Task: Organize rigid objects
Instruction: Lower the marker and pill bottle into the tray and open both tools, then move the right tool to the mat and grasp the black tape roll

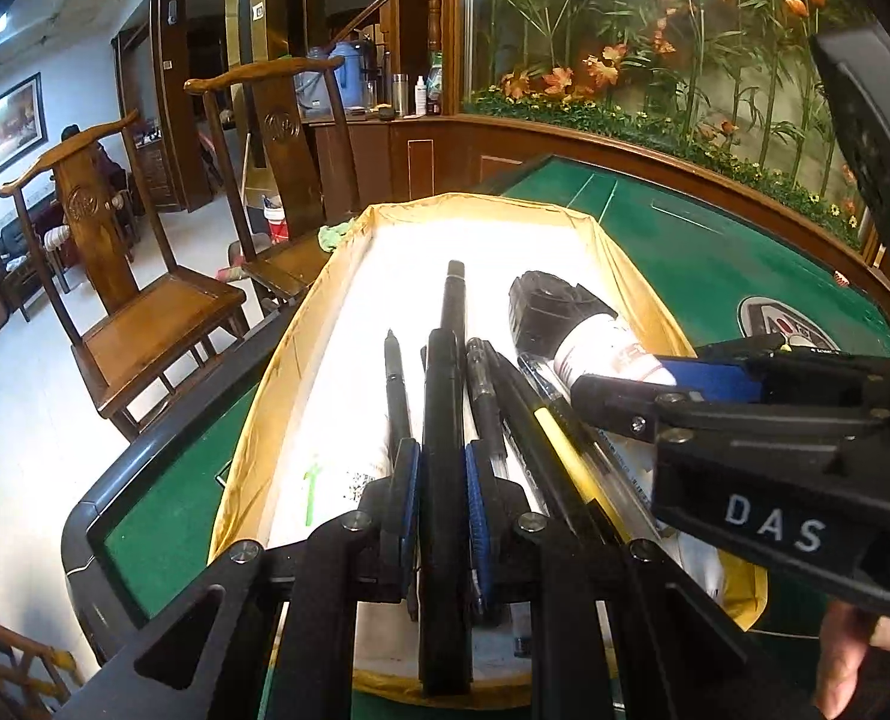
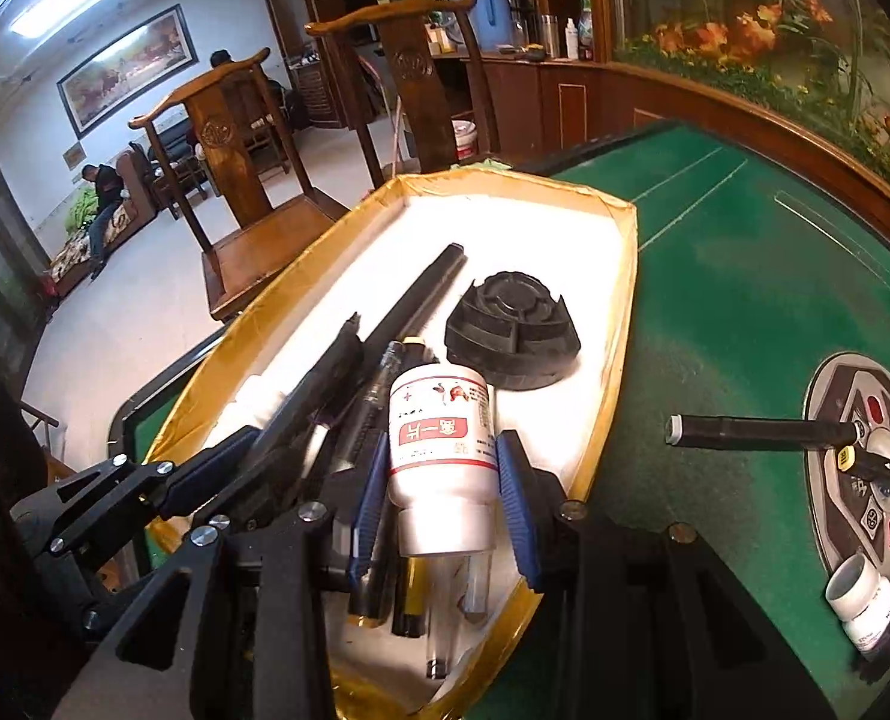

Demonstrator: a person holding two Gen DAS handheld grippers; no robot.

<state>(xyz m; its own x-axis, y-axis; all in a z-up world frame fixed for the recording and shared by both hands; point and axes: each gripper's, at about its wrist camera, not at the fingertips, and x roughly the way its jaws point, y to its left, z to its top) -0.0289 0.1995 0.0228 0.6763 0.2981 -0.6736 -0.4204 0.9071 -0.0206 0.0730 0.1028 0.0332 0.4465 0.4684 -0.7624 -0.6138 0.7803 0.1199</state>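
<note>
Only the right wrist view shows table clutter — marker (image 2: 757, 432), small jar (image 2: 862, 597).

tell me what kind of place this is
Probably a home living room or a tea-house games room: a green felt mahjong-style table, carved wooden high-backed chairs, and a large framed landscape painting on the wall.

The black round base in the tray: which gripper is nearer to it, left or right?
Right. The right gripper holds the white bottle just in front of the black round base. The left gripper, shut on a black pen, is farther to the side.
</note>
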